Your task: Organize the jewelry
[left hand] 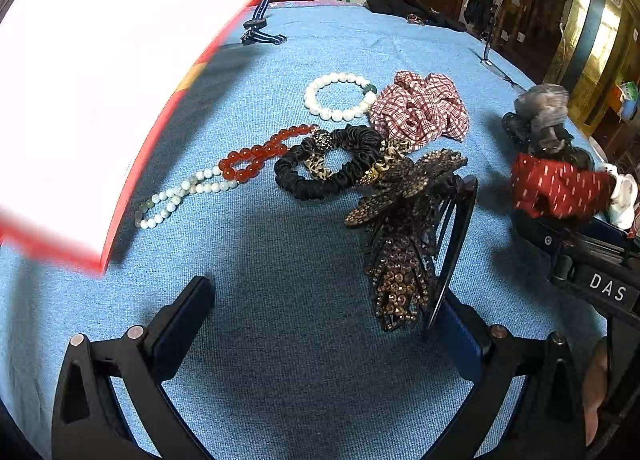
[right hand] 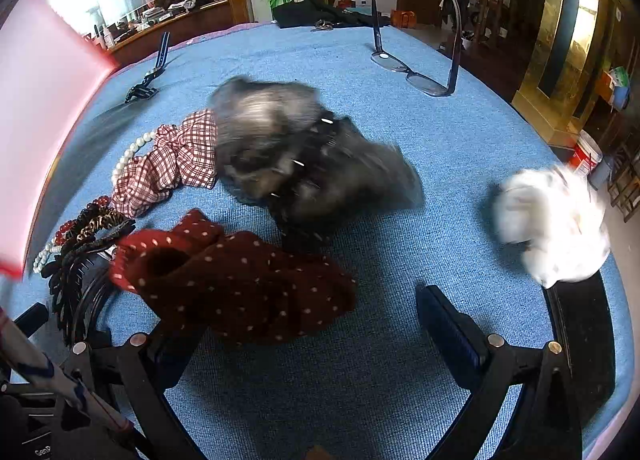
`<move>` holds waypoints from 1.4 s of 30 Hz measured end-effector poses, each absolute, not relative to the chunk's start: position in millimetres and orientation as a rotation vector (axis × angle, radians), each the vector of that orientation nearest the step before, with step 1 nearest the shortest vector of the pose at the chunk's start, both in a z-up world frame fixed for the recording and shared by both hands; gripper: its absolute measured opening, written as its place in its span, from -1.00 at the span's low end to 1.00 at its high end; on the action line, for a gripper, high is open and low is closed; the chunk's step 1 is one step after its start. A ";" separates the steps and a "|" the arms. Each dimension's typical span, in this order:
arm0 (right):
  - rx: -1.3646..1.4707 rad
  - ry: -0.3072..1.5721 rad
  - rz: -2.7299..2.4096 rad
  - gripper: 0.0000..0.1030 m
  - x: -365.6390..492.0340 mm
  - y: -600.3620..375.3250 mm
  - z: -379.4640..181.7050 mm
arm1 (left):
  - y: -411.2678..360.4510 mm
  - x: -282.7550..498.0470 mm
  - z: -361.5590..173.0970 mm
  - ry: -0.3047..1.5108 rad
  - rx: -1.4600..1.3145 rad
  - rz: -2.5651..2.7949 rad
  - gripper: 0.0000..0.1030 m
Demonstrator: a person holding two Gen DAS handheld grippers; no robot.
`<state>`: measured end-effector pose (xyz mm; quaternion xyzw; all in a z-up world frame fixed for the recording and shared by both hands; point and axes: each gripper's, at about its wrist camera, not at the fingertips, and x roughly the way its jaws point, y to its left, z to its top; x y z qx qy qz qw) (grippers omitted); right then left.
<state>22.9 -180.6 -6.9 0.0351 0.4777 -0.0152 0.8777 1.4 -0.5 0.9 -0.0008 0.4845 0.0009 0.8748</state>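
Both tongs, left (left hand: 320,324) and right (right hand: 320,320), wide, empty.

My left hand-held gripper (left hand: 320,320), matte black angular arms, dark blue finger pads (left hand: 180,324), silver screw heads, my right hand-held gripper (right hand: 316,324) built alike, white "DAS" lettering on its body

Bare blue woven tablecloth (left hand: 280,340) lies open between the spread fingers of the left gripper (left hand: 320,308), though a brown rhinestone-studded hair claw (left hand: 400,244) crowds its right finger and a red-edged white box (left hand: 92,92) walls off the left side. Ahead, a black satin scrunchie (left hand: 332,164), a red-and-white bead string (left hand: 224,176) and a red checked scrunchie (left hand: 420,108) block the way. Before the open right gripper (right hand: 316,320), a dark red polka-dot scrunchie (right hand: 240,280) overlaps the left finger and a grey furry hair clip (right hand: 304,148) stands behind; cloth to the right is free up to a white fluffy scrunchie (right hand: 552,220).
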 end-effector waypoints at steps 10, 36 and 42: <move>0.057 1.003 -0.039 1.00 22.5 -180.5 -6.4 | 0.5 0.8 1.2 1.011 -0.002 0.002 1.00; 0.205 0.843 -0.058 0.97 -86.2 -211.2 53.3 | 19.6 -107.3 78.5 0.659 -0.001 0.012 1.00; 0.142 0.841 0.011 0.89 -103.8 -177.6 54.8 | 34.0 -138.5 78.4 0.618 0.037 0.104 1.00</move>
